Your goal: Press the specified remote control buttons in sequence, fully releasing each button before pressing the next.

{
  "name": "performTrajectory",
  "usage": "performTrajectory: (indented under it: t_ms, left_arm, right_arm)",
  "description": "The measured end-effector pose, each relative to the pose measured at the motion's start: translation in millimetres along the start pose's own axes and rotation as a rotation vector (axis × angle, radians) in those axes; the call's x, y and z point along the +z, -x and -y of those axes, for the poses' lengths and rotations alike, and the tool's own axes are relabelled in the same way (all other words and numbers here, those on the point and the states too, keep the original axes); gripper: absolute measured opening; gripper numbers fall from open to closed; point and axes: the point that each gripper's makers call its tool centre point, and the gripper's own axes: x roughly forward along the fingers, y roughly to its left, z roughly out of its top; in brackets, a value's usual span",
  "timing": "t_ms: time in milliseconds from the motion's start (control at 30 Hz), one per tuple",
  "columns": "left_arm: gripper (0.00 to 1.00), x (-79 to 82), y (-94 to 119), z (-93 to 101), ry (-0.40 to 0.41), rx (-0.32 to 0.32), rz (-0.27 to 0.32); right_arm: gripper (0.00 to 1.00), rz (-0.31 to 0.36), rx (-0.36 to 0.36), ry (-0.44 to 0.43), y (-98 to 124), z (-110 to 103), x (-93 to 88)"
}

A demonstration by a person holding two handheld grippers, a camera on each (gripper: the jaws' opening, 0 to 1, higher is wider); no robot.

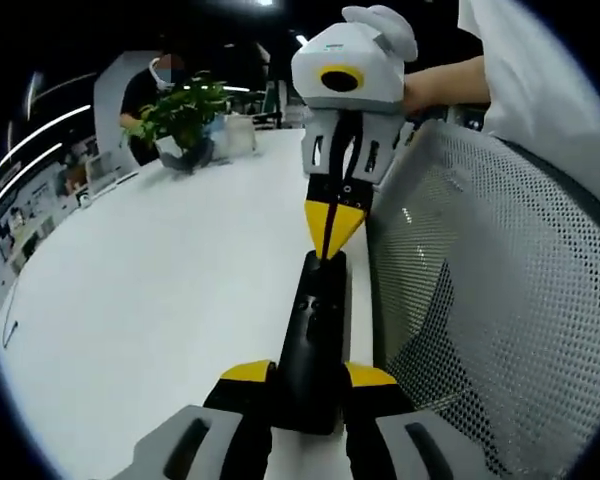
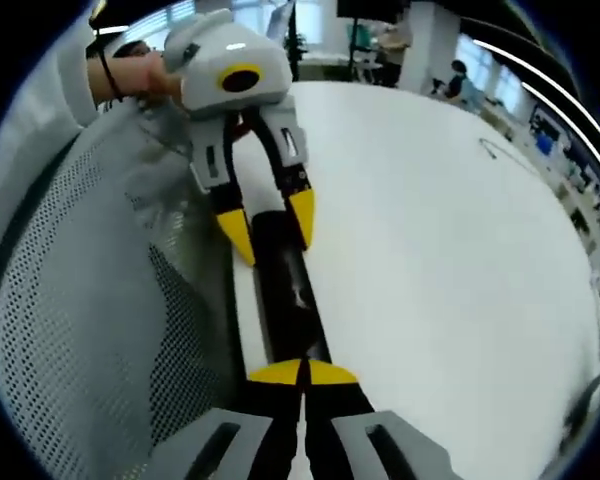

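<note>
While our left gripper (image 1: 310, 385) clamps the near end of the remote (image 1: 315, 330) at the white table's (image 1: 160, 290) edge, our right gripper (image 2: 302, 375), jaws closed, presses its top; pushing off-centre could hit a neighbouring button.

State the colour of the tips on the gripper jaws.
Yellow tips on black jaws; clearest in the left gripper view, on the right gripper pressing the long black remote control.

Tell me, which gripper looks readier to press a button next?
Right, probably. The right gripper, shut, has its tips at the remote's far end, while the left gripper clamps the near end, steadying it.
</note>
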Motion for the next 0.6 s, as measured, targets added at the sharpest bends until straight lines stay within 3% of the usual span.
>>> performTrajectory:
  t_ms: [267,333,433,600]
  left_arm:
    - [0.26,0.2,0,-0.2,-0.006,-0.009,0.014]
    - [0.26,0.4,0,-0.2,-0.005,-0.009,0.017]
    - [0.26,0.5,0,0.0,-0.005,-0.008,0.018]
    - [0.26,0.6,0,0.5,-0.006,-0.007,0.02]
  right_arm:
    - [0.0,-0.082,0.014,0.079,-2,0,0.6]
    - [0.0,-0.069,0.017,0.056,-1,1,-0.6]
    - [0.0,-0.015,0.024,-0.046,2,0,0.6]
    - [0.0,0.015,0.02,-0.018,1,-4,11.2]
